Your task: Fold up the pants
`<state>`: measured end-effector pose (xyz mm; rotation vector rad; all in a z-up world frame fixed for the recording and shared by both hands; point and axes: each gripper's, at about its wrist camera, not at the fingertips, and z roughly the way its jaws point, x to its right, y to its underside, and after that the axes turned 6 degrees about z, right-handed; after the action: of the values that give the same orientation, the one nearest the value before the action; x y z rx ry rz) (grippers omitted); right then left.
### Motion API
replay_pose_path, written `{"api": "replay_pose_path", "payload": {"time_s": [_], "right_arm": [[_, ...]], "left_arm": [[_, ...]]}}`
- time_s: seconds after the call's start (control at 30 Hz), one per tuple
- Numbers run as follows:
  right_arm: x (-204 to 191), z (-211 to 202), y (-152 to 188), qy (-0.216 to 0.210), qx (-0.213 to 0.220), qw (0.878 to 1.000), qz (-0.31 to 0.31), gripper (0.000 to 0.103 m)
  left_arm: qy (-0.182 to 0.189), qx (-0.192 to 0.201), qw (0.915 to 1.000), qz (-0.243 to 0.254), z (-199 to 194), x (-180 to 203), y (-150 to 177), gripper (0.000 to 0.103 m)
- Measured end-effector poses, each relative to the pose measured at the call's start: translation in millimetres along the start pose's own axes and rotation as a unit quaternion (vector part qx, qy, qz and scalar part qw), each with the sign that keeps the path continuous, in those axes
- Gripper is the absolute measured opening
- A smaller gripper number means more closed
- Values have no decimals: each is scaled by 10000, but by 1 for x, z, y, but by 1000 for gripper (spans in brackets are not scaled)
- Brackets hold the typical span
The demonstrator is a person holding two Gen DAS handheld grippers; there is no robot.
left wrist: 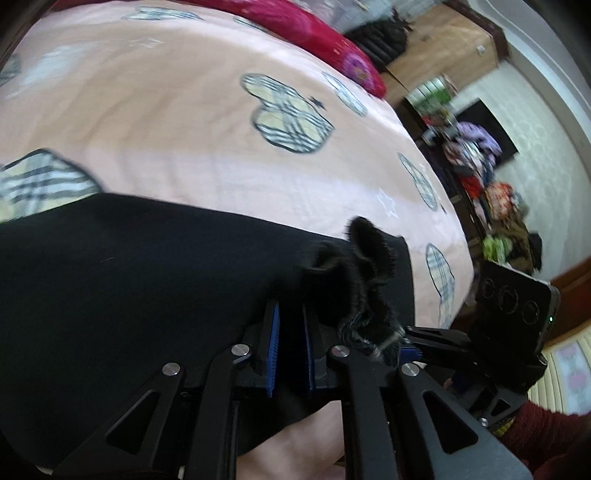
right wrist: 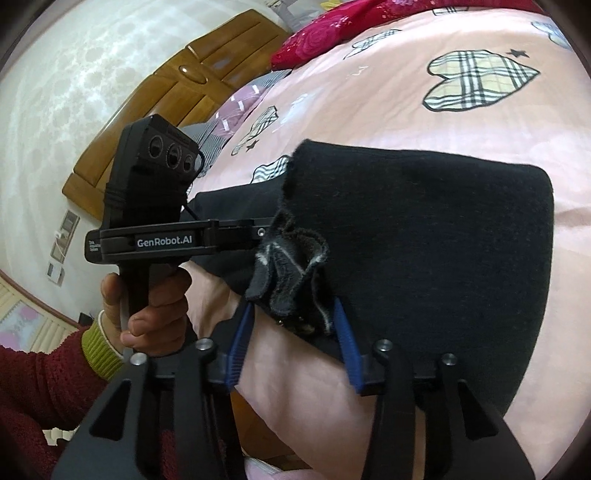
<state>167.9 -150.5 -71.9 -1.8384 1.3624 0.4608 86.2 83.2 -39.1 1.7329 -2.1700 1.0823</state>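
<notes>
The black pants [left wrist: 129, 280] lie on a pink bed sheet [left wrist: 166, 122] with plaid heart prints. In the left wrist view my left gripper [left wrist: 291, 321] has its blue pads close together around a fold of the black fabric. A bunched edge of the pants [left wrist: 362, 266] sticks up just right of it. In the right wrist view the pants [right wrist: 424, 229] lie as a folded slab. My right gripper [right wrist: 291, 317] has its jaws wide apart around the bunched fuzzy hem [right wrist: 291, 269]. The left gripper [right wrist: 236, 230] reaches into the pants from the left.
A red flowered quilt [left wrist: 295, 22] lies at the far side of the bed. A wooden headboard [right wrist: 177, 88] stands at the back left. A shelf piled with clothes [left wrist: 480, 177] stands beyond the bed's right edge. The person's hand [right wrist: 147, 306] in a red sleeve holds the left gripper's handle.
</notes>
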Motion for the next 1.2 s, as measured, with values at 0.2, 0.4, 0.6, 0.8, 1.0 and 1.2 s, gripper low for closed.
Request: {"api": "replay_pose_path", "payload": {"time_s": [0.2, 0.4, 0.6, 0.8, 1.0, 1.2], "right_arm": [[-13, -4, -3, -141, -32, 9998, -145, 59], [-27, -12, -15, -281, 44, 9991, -326, 61], [-47, -5, -34, -244, 26, 9976, -652, 61], [-77, 24, -55, -37, -254, 9931, -1141, 61], [-111, 71, -75, 38, -692, 9840, -1639, 61], [-142, 118, -90, 127, -1122, 9703, -2138, 61]], "left_arm": [[-367, 513, 9969, -476, -37, -14, 17, 29], [-631, 986, 9882, -985, -69, -27, 37, 37], [-866, 1447, 9723, -1619, -104, -44, 67, 49], [-1425, 1821, 9508, -2061, -139, -65, 96, 49], [-1785, 2133, 9246, -2604, -167, -94, 116, 49], [-1994, 2322, 9012, -3070, -186, -127, 130, 50]]}}
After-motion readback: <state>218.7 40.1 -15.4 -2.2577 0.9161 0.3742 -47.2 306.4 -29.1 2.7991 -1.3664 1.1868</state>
